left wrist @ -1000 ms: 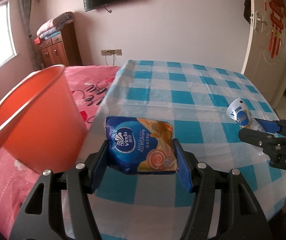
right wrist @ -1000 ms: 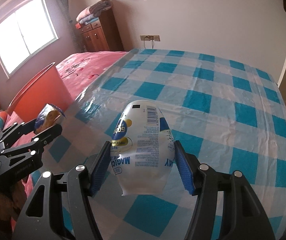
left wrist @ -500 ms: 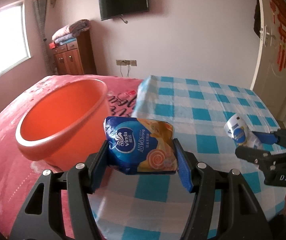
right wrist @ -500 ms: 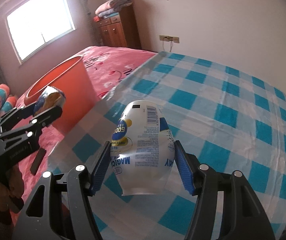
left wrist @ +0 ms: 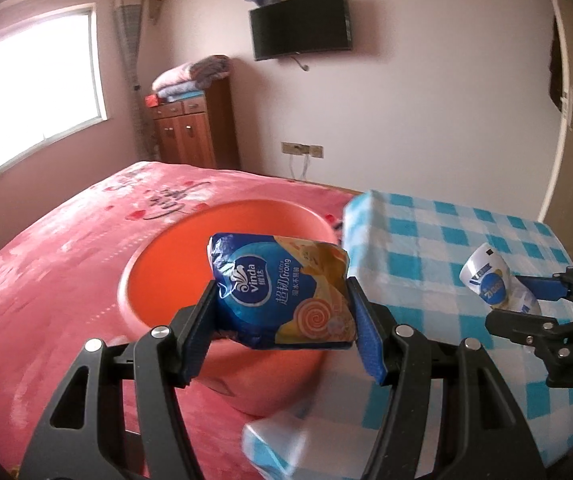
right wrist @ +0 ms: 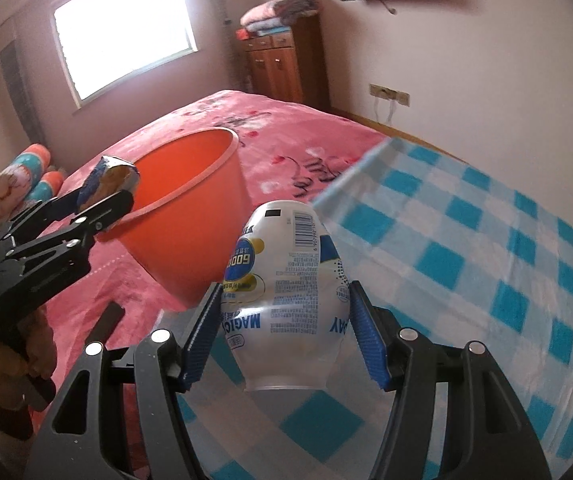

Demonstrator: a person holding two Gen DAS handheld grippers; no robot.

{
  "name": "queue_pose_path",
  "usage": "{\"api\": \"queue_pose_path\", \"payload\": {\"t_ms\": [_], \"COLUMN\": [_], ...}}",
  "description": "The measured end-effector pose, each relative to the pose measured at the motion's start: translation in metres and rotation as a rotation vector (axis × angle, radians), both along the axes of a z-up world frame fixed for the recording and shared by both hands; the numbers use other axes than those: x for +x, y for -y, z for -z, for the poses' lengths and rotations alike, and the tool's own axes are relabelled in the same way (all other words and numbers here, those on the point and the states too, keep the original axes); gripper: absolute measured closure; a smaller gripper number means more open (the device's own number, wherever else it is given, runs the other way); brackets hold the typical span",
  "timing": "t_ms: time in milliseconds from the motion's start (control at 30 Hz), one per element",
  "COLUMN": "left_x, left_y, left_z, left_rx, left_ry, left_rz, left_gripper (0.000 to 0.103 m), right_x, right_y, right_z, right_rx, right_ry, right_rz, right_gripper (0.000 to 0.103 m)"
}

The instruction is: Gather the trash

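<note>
Clamping a tissue pack (left wrist: 282, 290), the left hand-held gripper (left wrist: 282, 322) hangs over the orange bucket (left wrist: 174, 264); the right hand-held gripper (right wrist: 284, 334) grips a bottle (right wrist: 286, 292).

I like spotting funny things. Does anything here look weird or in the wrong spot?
Yes. An orange bucket sits on the pink bed, an odd spot for a bin. The tissue pack in the left gripper is crumpled. The bottle in the right gripper is held upside down.
</note>
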State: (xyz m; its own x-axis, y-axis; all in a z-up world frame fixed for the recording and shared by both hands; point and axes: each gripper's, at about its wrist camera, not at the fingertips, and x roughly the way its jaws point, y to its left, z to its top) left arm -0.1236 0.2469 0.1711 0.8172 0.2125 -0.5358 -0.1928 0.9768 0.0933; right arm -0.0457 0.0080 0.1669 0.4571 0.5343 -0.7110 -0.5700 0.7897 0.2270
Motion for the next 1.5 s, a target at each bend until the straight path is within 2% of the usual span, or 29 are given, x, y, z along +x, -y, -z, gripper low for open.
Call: {"api": "queue_pose_path", "payload": {"t_ms": [367,633,700,767,800,833,867,1000,1500], "left_x": [0.029,0.055,0.061,0.064,0.066,0.066,0.065,0.069,0.062], "left_y": [-0.058,-0.086,-0.087,-0.091,-0.093,-0.094,-0.095,-0.095,-0.078], "left_z": [-0.005,0.011,0.016,0.021,0.023,0.026,0.028,0.035,0.025], "left_rx": [-0.011,-0.013,-0.011,-0.011,-0.018,-0.026,-0.027,0.004,0.007], "left_ry": [0.003,-0.042,-0.057,-0.075,-0.082,-0.086,-0.089,-0.114,-0.091], "left_rz": [-0.106,-0.152,-0.156,-0.169,-0.172,-0.176,-0.182,-0.207,-0.198], "left_gripper": [0.04,0.04,0.036,0.025,0.023,0.017,0.01,0.007,0.004], "right_x": [0.028,0.045,0.052,0.06,0.063,0.065,0.067,0.073,0.066], "right_y": [-0.088,-0.146,-0.158,-0.167,-0.167,-0.167,-0.165,-0.149,-0.085], "right_z": [-0.043,-0.043,-0.04,-0.033,-0.029,-0.027,-0.024,-0.023,-0.028], "right_rx": [0.008,-0.015,-0.025,-0.029,-0.025,-0.022,-0.019,0.021,0.064], "right_ry": [0.082,0.103,0.1,0.075,0.072,0.07,0.065,0.057,0.075], "right_rz": [-0.152,-0.237,-0.24,-0.245,-0.238,-0.23,-0.221,-0.164,0.001], "right_gripper": [0.04,0.04,0.04,0.034,0.024,0.02,0.02,0.014,0.012]}}
